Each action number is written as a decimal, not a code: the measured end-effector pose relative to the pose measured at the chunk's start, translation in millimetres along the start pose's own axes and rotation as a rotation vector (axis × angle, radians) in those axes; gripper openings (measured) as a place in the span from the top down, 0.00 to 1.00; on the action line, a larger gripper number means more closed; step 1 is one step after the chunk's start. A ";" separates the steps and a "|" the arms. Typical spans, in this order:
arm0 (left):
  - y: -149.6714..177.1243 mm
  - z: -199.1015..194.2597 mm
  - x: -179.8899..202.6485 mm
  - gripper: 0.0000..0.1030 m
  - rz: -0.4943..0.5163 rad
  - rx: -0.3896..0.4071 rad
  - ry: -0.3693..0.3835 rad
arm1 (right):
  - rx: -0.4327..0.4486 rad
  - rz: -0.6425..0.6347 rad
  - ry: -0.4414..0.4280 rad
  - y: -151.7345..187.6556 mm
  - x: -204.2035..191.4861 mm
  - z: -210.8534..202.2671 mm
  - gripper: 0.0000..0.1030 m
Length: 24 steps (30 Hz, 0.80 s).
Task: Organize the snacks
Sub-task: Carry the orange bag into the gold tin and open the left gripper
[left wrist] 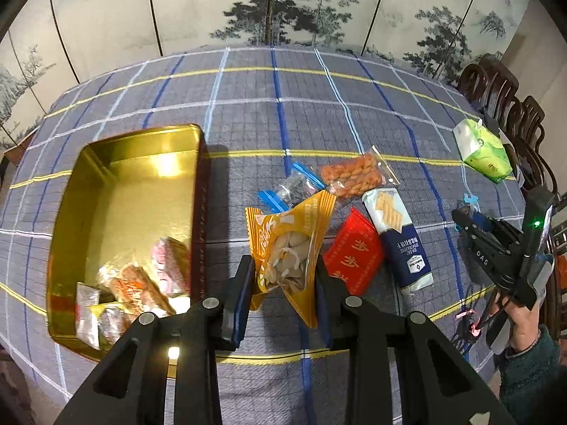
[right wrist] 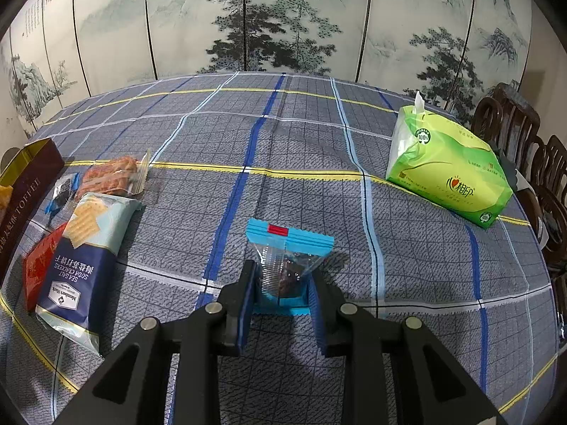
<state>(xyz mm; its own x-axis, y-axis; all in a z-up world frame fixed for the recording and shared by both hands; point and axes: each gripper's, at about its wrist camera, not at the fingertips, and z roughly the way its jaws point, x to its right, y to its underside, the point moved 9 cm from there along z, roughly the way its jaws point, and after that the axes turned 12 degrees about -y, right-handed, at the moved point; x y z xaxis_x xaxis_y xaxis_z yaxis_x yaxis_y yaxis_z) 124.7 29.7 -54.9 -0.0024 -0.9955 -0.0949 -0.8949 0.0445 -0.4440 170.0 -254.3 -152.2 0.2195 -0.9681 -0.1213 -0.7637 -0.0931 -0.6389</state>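
My left gripper [left wrist: 285, 276] is shut on a yellow snack packet [left wrist: 288, 248] and holds it above the cloth, just right of the gold tin [left wrist: 141, 156], which holds several wrapped snacks [left wrist: 131, 290]. On the cloth beyond lie a blue-ended packet [left wrist: 290, 191], a clear bag of orange snacks [left wrist: 354, 175], a red packet [left wrist: 354, 251] and a soda cracker pack [left wrist: 397, 237]. My right gripper [right wrist: 281, 283] is shut on a small blue-ended clear packet [right wrist: 287, 262] with a dark snack inside. The cracker pack [right wrist: 81, 248] and red packet [right wrist: 37, 265] lie to its left.
A green tissue pack [right wrist: 450, 170] lies at the right of the table, also in the left wrist view [left wrist: 483, 150]. Dark wooden chairs [right wrist: 524, 131] stand along the right edge. A painted folding screen [right wrist: 283, 17] stands behind the table. The tin's dark side [right wrist: 28, 184] shows far left.
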 end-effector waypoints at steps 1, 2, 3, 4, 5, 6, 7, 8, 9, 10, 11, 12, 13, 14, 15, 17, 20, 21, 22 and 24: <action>-2.4 -2.9 -4.9 0.73 -0.004 0.009 -0.007 | 0.000 -0.001 0.001 -0.2 0.4 -0.4 0.72; -5.4 -5.7 -10.5 0.73 -0.012 0.018 -0.012 | 0.000 0.000 0.000 -0.1 -0.4 -0.2 0.72; -7.6 -7.4 -15.3 0.73 -0.020 0.023 -0.016 | 0.000 0.000 0.000 -0.1 -0.1 -0.3 0.72; -9.9 -9.9 -21.9 0.73 -0.029 0.029 -0.025 | 0.000 -0.001 0.000 -0.2 0.3 -0.5 0.72; -12.8 -12.2 -30.7 0.73 -0.039 0.037 -0.038 | 0.000 -0.001 0.001 -0.1 -0.5 -0.3 0.72; -14.7 -13.0 -36.8 0.73 -0.044 0.041 -0.047 | 0.000 -0.001 0.001 -0.1 -0.6 -0.2 0.72; -16.6 -13.6 -45.3 0.73 -0.053 0.046 -0.062 | 0.000 -0.003 0.003 -0.2 0.2 -0.4 0.72; -17.5 -13.4 -52.2 0.73 -0.061 0.047 -0.074 | 0.000 -0.005 0.005 -0.1 0.2 -0.4 0.72; -18.2 -12.3 -61.4 0.73 -0.070 0.046 -0.089 | 0.000 -0.006 0.006 -0.1 1.0 -0.6 0.72; -18.1 -11.2 -69.2 0.73 -0.079 0.043 -0.102 | 0.000 -0.007 0.007 -0.2 0.5 -0.8 0.72; -17.4 -9.8 -75.9 0.73 -0.086 0.041 -0.113 | 0.000 -0.007 0.008 -0.1 0.4 -1.1 0.72; -16.7 -7.6 -84.0 0.73 -0.094 0.039 -0.127 | 0.000 -0.007 0.007 -0.1 0.2 -1.0 0.72; -16.0 -5.1 -92.1 0.73 -0.102 0.037 -0.142 | 0.000 -0.007 0.007 -0.1 1.3 -1.3 0.72; -14.6 -2.4 -99.1 0.73 -0.111 0.032 -0.153 | 0.000 -0.007 0.007 -0.1 0.0 -0.9 0.72; -12.8 0.6 -106.3 0.73 -0.120 0.025 -0.161 | 0.000 -0.008 0.008 -0.1 0.6 -1.1 0.72; -8.7 7.7 -118.9 0.73 -0.138 0.008 -0.176 | 0.000 -0.010 0.010 -0.2 0.7 -1.0 0.72; -3.3 16.9 -129.3 0.73 -0.145 -0.013 -0.197 | 0.000 -0.015 0.017 -0.1 -1.1 -1.1 0.72; -0.9 19.5 -133.3 0.73 -0.146 -0.019 -0.202 | 0.000 -0.016 0.018 0.0 -1.5 -0.9 0.72; 0.8 21.9 -136.4 0.73 -0.149 -0.025 -0.207 | 0.000 -0.016 0.018 0.0 -0.4 -1.2 0.72; 3.9 27.1 -142.1 0.73 -0.156 -0.039 -0.215 | 0.000 -0.016 0.018 -0.1 -1.7 -0.6 0.72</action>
<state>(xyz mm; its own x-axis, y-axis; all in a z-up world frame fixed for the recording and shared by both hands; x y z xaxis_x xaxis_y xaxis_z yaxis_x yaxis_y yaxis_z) 133.6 173.6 -67.3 0.2281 -0.9491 -0.2172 -0.8934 -0.1154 -0.4341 169.3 -252.7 -151.5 0.2209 -0.9705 -0.0970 -0.7600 -0.1089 -0.6407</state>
